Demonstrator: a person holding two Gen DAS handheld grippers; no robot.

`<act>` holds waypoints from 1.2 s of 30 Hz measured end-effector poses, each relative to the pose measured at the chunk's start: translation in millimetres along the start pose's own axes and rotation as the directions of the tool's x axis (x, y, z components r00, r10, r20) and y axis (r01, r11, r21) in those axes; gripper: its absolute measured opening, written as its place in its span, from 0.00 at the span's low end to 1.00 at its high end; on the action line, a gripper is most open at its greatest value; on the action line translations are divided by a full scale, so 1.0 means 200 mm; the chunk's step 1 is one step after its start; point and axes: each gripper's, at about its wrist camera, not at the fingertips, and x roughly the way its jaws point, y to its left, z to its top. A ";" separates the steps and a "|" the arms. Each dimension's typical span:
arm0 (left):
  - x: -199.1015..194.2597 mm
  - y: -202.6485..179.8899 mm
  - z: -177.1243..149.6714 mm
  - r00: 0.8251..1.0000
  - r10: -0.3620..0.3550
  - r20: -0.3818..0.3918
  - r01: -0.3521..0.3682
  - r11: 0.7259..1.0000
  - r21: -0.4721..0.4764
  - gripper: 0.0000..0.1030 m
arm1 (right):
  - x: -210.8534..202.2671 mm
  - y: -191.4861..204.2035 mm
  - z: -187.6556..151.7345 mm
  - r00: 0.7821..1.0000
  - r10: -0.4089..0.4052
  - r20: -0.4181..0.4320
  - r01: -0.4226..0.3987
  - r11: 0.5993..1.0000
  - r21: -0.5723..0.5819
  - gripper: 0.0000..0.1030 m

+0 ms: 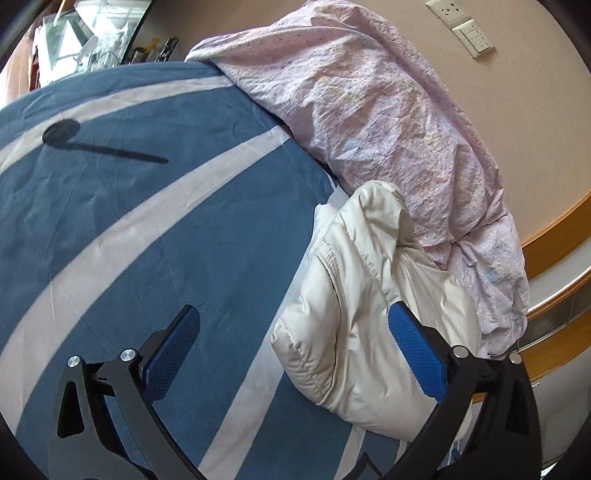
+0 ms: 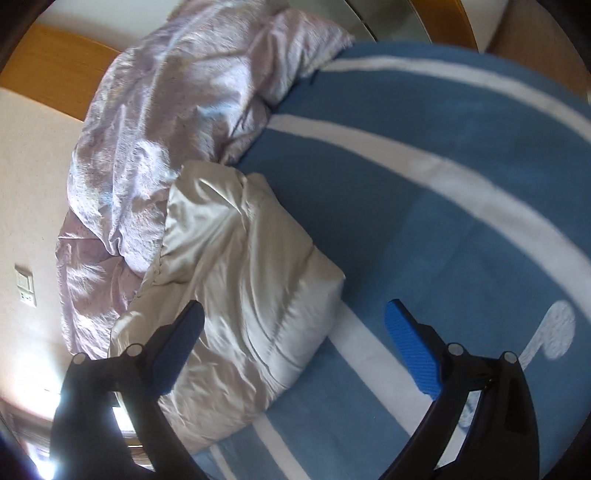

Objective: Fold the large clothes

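Observation:
A cream padded jacket (image 1: 365,310) lies folded into a thick bundle on the blue and white striped bed cover (image 1: 147,229). In the left wrist view my left gripper (image 1: 295,325) is open above the bed, and its right pad overlaps the bundle's near edge. The right wrist view shows the same jacket (image 2: 236,280) at lower left, beside the striped cover (image 2: 424,221). My right gripper (image 2: 293,321) is open too, its left finger over the bundle and its right finger over the cover. Nothing is held between the pads of either gripper.
A crumpled pale pink duvet (image 1: 376,122) is heaped against the jacket at the bed's end; it also shows in the right wrist view (image 2: 162,110). A wooden bed frame (image 1: 554,236), a beige wall with a socket and switch plate (image 1: 461,26) lie beyond.

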 end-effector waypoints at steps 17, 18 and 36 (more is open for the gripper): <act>0.15 -0.07 -0.15 0.997 -0.073 -0.027 0.069 0.991 -0.110 0.89 | 0.16 -0.02 -0.03 0.997 0.078 -0.031 -0.076 0.996 0.044 0.82; 0.16 -0.08 -0.15 0.997 -0.074 -0.022 0.071 0.992 -0.107 0.89 | 0.16 -0.01 -0.04 0.996 0.081 -0.029 -0.079 0.996 0.041 0.80; 0.15 -0.13 -0.12 0.984 -0.178 0.031 0.181 0.977 -0.116 0.23 | 0.14 0.05 -0.06 0.987 0.157 0.028 -0.157 0.988 -0.016 0.27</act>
